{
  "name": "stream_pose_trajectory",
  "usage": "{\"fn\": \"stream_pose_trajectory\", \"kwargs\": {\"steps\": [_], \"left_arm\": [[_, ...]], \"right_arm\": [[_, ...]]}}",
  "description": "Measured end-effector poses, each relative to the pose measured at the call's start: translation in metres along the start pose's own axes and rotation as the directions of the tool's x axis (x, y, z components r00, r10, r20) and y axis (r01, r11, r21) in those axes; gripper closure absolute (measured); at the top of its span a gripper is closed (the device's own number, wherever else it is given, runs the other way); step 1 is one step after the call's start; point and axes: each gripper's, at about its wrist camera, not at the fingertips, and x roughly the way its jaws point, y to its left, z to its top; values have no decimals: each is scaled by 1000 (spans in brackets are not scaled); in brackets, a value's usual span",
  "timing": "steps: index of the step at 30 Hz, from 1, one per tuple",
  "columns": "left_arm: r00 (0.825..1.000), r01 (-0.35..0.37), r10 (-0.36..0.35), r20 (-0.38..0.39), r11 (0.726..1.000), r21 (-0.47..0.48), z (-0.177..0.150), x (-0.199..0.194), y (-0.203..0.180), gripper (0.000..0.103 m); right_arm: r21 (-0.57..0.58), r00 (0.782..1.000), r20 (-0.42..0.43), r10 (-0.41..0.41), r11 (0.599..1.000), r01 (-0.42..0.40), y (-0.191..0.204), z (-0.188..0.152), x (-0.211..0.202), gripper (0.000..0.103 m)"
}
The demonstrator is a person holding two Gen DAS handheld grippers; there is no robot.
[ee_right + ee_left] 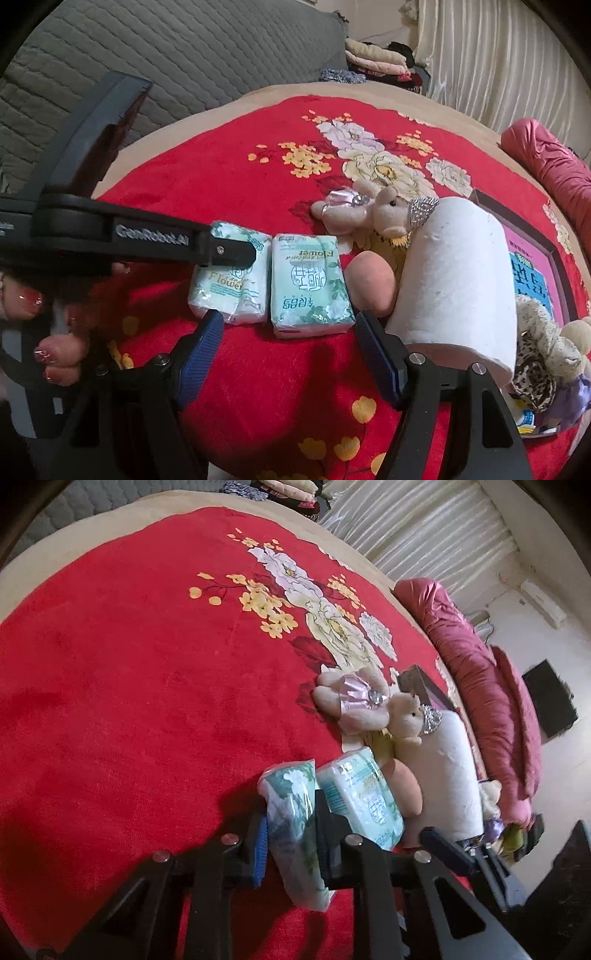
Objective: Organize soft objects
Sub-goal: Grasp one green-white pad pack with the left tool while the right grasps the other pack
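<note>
left tissue pack (291, 834) on red blanket (129, 701), clamped by left gripper (290, 843) | second pack (308, 286) just right, between spread, empty right gripper (290, 354) jaws | roll (458, 280), bear (373, 216) right, unsorted | judged: early

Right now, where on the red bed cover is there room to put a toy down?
The red flowered blanket lies bare left of the green tissue packs, up to the printed flowers. Right of them it is crowded: peach plush ball, white paper roll and cream teddy bear bunch together.
</note>
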Motion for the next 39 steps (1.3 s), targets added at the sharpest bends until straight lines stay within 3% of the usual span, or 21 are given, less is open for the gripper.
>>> {"fn": "stream_pose_trajectory", "kwargs": {"steps": [3,9,21,24,29,39], "left_arm": [[1000,24,-24,9,999,-27,2,-1,5,82],[995,-20,24,93,999,-44,8,-16,14,82],[993,-22,32,114,996,-85,9,-17,26,82],[993,-20,31,117,996,-92,9,-18,28,82],[993,-20,31,116,995,-96,8,-17,29,82],[993,-8,20,112,994,-110,8,-17,31,82]], "right_arm": [[26,1000,-9,16,1000,-16,-5,2,6,28],[32,1000,-8,20,999,-20,-5,6,15,28],[-22,988,-112,-107,994,106,12,16,36,27],[-47,983,-130,-133,991,127,15,20,40,30],[-118,970,-150,-190,978,174,18,22,46,56],[-169,992,-45,-119,980,110,32,18,14,63]]}}
